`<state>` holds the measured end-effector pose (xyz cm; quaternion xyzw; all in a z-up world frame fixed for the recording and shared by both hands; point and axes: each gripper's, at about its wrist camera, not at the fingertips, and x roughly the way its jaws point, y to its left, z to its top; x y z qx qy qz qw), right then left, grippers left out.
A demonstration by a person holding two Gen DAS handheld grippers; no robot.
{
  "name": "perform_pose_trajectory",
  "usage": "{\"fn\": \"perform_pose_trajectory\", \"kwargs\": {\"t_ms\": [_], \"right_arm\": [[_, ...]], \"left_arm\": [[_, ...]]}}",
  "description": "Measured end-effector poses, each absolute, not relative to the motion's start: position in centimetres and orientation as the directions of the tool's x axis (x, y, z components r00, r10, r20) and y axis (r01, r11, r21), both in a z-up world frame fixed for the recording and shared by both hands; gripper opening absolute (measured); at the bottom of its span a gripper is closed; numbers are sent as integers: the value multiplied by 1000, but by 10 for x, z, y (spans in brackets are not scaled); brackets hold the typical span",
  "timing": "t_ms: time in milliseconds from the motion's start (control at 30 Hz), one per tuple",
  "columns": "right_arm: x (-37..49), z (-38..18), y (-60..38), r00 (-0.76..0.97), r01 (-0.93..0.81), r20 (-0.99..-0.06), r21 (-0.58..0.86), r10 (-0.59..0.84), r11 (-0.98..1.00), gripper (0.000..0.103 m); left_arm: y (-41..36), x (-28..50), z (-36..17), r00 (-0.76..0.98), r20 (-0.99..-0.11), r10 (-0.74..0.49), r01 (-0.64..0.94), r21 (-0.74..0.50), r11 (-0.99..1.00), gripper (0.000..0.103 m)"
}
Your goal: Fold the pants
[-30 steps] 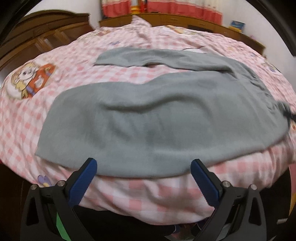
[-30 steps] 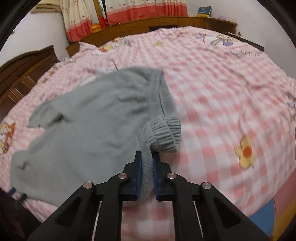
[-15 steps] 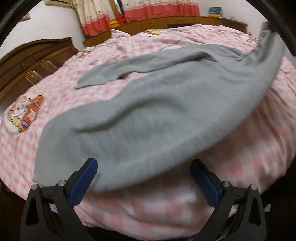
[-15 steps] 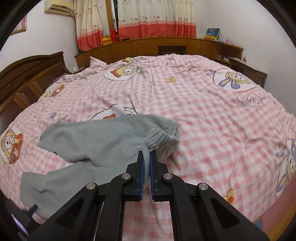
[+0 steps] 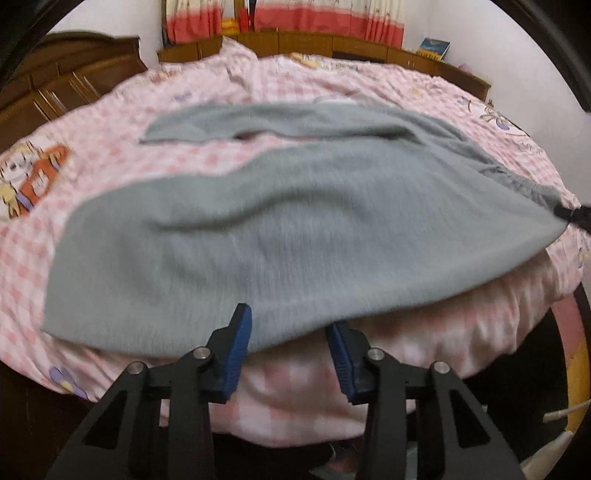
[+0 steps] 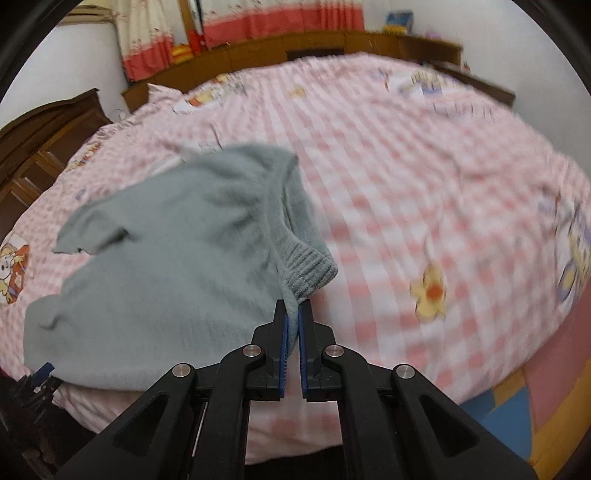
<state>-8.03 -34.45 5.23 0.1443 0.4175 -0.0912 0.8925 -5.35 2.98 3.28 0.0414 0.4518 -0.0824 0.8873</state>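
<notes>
Pants [image 5: 295, 229] of soft grey knit lie spread across the bed [image 5: 424, 88], whose cover is a pink-and-white check printed with cartoon figures and flowers; one leg runs along the near edge, the other angles off behind it, and the ribbed waistband [image 6: 310, 266] bunches up at one end. Dark wooden cabinets [image 5: 55, 96] stand beyond the bed, with red-hemmed curtains [image 6: 258, 22] behind. Right gripper [image 6: 293, 325] pinches the fabric just below the waistband, fingers nearly together; left gripper [image 5: 288, 332] sits at the near hem, fingers partly apart with the cloth's edge draped over the gap between them.
</notes>
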Motion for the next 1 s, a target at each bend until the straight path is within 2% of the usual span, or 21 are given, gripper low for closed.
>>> {"fn": "perform_pose_trajectory", "kwargs": {"t_ms": [133,267,400,600,667,1000], "right_arm": [[-79,18,-350,578,308,-814,157,-53,938,11],[-82,10,-357,572,314,-818,151,-60,937,24],[-92,21,-361,604,310,-796,175,-51,935,26],[-108,51,-357,658,302,-743,110,-124,947,30],[-108,60,-353,679,278,-727,121,-106,953,36],[-64,69,-310,680,117,-733,104,-4,988,36]], "left_arm": [[30,-58,30,551,-826,-116,183,-15,983,46],[37,-60,41,554,-825,-113,163,-25,986,60],[45,-62,56,589,-804,-80,128,-4,992,73],[49,-55,64,609,-793,-24,97,44,994,77],[50,-52,62,603,-797,-15,88,48,995,77],[51,-15,65,596,-803,-19,97,49,994,79]]}}
